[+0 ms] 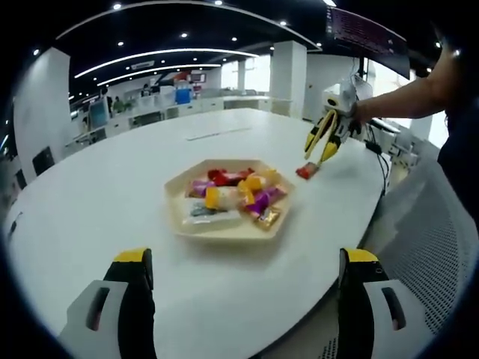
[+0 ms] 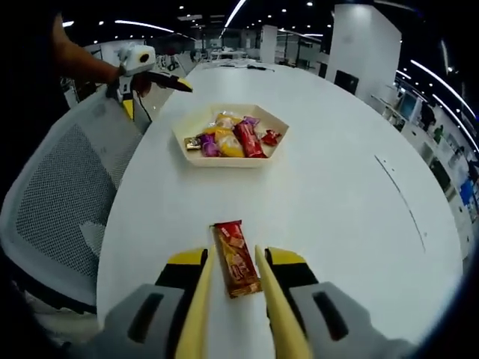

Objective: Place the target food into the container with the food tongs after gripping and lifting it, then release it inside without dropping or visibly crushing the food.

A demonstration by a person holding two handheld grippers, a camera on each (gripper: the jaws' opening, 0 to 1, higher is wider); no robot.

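A red wrapped snack bar point(image 2: 236, 262) lies flat on the white table, lengthwise between the two yellow tong blades of my right gripper point(image 2: 234, 250). The blades flank it with a small gap on each side, so the gripper is open. From the left gripper view the same bar point(image 1: 307, 170) sits just right of the tray, under the right gripper point(image 1: 316, 155), which a hand holds. The cream hexagonal tray point(image 1: 224, 233) holds several wrapped snacks. My left gripper point(image 1: 247, 299) stands wide open and empty, well short of the tray.
The tray point(image 2: 224, 161) lies beyond the bar, with the left gripper point(image 2: 150, 93) past it near the table edge. A grey mesh chair point(image 2: 60, 194) stands along the table's left side. Broad bare table point(image 2: 352, 202) stretches to the right. Cables point(image 1: 383, 168) run over the edge.
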